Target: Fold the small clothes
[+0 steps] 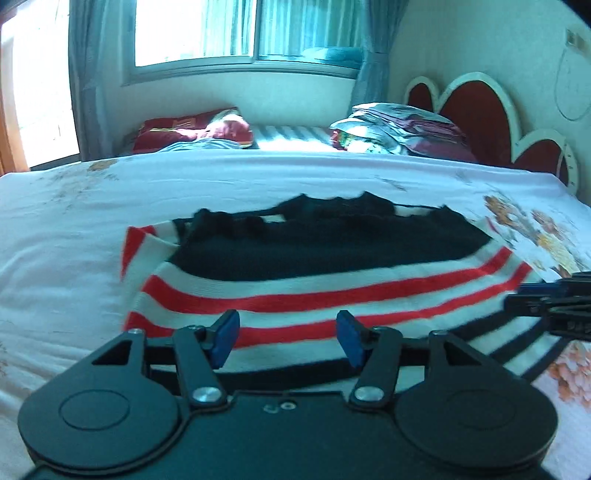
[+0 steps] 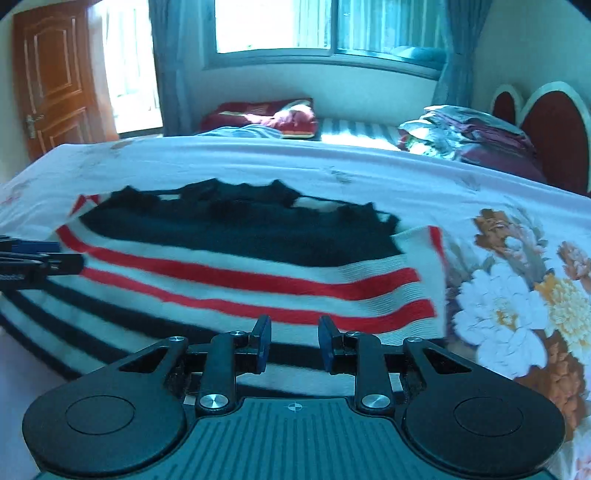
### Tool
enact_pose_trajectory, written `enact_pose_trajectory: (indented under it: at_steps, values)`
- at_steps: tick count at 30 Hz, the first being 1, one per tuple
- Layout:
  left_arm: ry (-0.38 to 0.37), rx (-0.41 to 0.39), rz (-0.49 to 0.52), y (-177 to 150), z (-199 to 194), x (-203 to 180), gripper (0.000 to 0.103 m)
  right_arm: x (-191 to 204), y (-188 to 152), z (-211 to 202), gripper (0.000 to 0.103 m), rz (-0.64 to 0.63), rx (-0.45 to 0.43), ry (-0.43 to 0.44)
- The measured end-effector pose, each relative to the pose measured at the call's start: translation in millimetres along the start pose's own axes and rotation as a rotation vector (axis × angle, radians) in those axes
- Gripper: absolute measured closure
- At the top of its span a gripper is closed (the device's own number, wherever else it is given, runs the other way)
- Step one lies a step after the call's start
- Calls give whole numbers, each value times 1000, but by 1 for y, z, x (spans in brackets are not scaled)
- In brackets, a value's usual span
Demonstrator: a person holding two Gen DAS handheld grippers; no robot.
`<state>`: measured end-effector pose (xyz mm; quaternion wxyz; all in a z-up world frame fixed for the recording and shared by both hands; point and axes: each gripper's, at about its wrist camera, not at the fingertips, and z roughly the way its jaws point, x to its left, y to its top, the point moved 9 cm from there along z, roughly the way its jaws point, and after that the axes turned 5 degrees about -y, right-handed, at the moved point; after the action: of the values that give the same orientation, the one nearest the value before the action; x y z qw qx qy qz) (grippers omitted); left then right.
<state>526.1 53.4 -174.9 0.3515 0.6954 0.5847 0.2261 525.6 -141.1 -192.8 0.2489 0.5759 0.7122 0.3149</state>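
Note:
A knitted sweater (image 1: 317,291) lies spread on the bed, black at the far end, with red and white stripes in the middle and black and white stripes nearest me. My left gripper (image 1: 288,339) hovers over its near striped edge, jaws open, with nothing between the blue pads. In the right wrist view the same sweater (image 2: 236,273) fills the middle. My right gripper (image 2: 294,343) stands open with a narrower gap over the striped part, pinching no cloth. Each gripper shows at the other view's edge: the right gripper (image 1: 546,306) and the left gripper (image 2: 37,258).
The bed sheet (image 1: 258,184) is white with flower prints (image 2: 517,295) on the right. Red pillows (image 1: 192,129) and a stack of folded bedding (image 1: 399,129) lie at the far side. A red headboard (image 1: 480,110), a window (image 1: 240,33) and a wooden door (image 2: 55,81) stand behind.

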Motion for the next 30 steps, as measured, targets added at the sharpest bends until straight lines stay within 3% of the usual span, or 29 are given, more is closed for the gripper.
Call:
enact_pose_trajectory:
  at_steps: [3,6,13,16,18,20,24,26,29,30]
  values:
    - [-28,55,21,-18,8,-41,47,40,-15,-1,75,-27,43,56]
    - [9,92,55,-36,11,-61,59,59,-30,-1,75,-56,72,53]
    - [28,119,57,-53,4,-63,56,63,-47,-10,75,-73,78,52]
    - [56,141,125,-58,10,-66,56,62,-52,-4,75,-106,110,43]
    - [38,132,96,-53,3,-65,57,60,-46,-9,75,-99,109,44]
    - [33,112,78,-53,-3,-63,54,52,-42,-17,75,-68,70,36]
    - [68,117,55,-61,-6,-37,53,22,-50,-10,75,-73,99,-33]
    - [149,107,65,-63,-14,-11,53,-6,-53,-14,75,-60,97,-98]
    - [214,91,-23,-68,-29,40,53,-64,-67,-19,76,33,122,-202]
    - [216,88,-45,-70,-33,53,53,-78,-71,-22,76,84,124,-170]
